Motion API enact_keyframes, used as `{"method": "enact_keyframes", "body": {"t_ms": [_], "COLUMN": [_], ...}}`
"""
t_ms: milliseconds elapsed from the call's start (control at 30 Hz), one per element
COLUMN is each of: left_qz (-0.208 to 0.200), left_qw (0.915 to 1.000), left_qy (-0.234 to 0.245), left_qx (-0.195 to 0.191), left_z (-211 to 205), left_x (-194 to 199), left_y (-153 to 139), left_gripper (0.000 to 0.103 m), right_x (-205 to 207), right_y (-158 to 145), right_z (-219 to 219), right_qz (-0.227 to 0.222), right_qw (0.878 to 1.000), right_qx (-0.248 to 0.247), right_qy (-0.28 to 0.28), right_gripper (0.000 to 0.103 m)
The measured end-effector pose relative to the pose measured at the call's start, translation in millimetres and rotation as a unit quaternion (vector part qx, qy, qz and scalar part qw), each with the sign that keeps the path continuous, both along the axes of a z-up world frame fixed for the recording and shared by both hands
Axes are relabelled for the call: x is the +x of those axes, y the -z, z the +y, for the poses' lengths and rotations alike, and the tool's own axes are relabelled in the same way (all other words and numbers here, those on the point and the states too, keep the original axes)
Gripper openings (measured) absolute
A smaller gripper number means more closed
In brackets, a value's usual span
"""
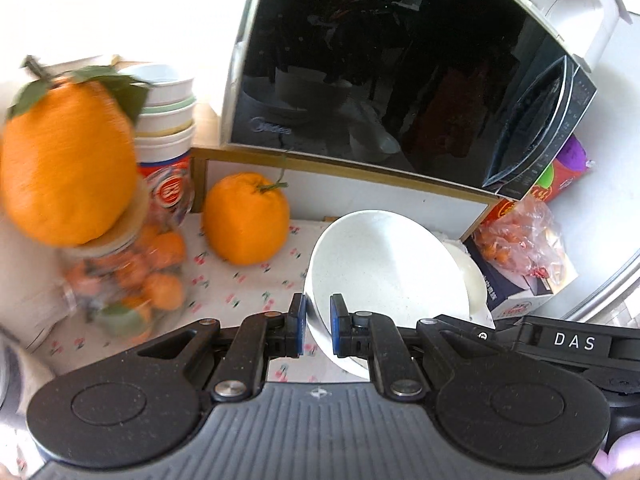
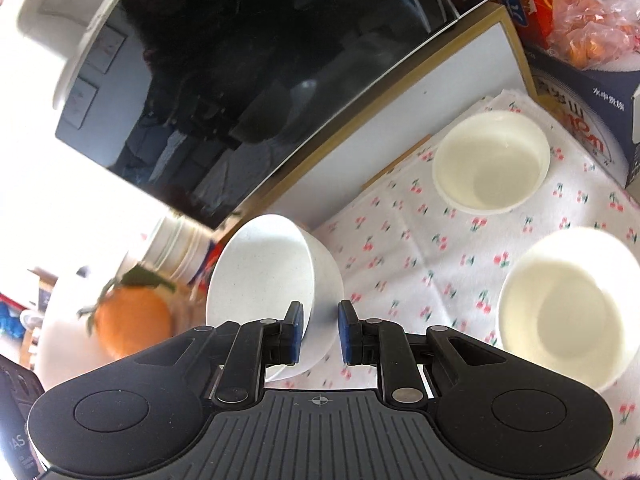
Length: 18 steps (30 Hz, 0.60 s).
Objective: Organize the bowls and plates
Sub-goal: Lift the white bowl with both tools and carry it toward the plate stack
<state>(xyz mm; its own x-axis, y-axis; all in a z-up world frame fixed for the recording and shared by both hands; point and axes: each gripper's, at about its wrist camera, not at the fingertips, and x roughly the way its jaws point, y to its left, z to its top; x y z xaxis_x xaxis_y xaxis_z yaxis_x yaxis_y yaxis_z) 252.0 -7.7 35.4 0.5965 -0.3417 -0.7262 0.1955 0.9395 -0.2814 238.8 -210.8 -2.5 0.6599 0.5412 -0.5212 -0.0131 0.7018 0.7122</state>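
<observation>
Partly hidden bowl behind plate

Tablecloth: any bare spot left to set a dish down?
One bare patch on the tablecloth: between the held bowl, the far bowl and the near bowl. A smaller one lies between the orange and the plate. The jar and cup stack crowd the left; boxes the right.

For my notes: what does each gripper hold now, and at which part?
The left gripper pinches a white plate at its near rim. The right gripper pinches a white bowl by its wall.
</observation>
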Motion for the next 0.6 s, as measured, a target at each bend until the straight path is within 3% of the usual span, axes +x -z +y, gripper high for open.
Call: {"method": "enact_keyframes", "body": {"t_ms": [400, 600], "left_qz": [0.046, 0.068], "left_qw": [0.9981, 0.9950], "left_qy": [-0.039, -0.072], "left_qx": [-0.008, -0.016], "left_z": [59.5, 87.4], "left_x": [-61.0, -88.7], "left_y": [12.1, 22.0], "left_gripper": [0.011, 0.011], "right_x": [-57.6, -73.9], "right_y": [16.9, 25.0], "right_z": [41.5, 69.9], "right_qz": [0.010, 0.020], "right_qw": [0.997, 0.993], "right_qx": [0.002, -0.026], "right_qy": [-0.070, -0.115], "right_gripper": [0.018, 0.018]}}
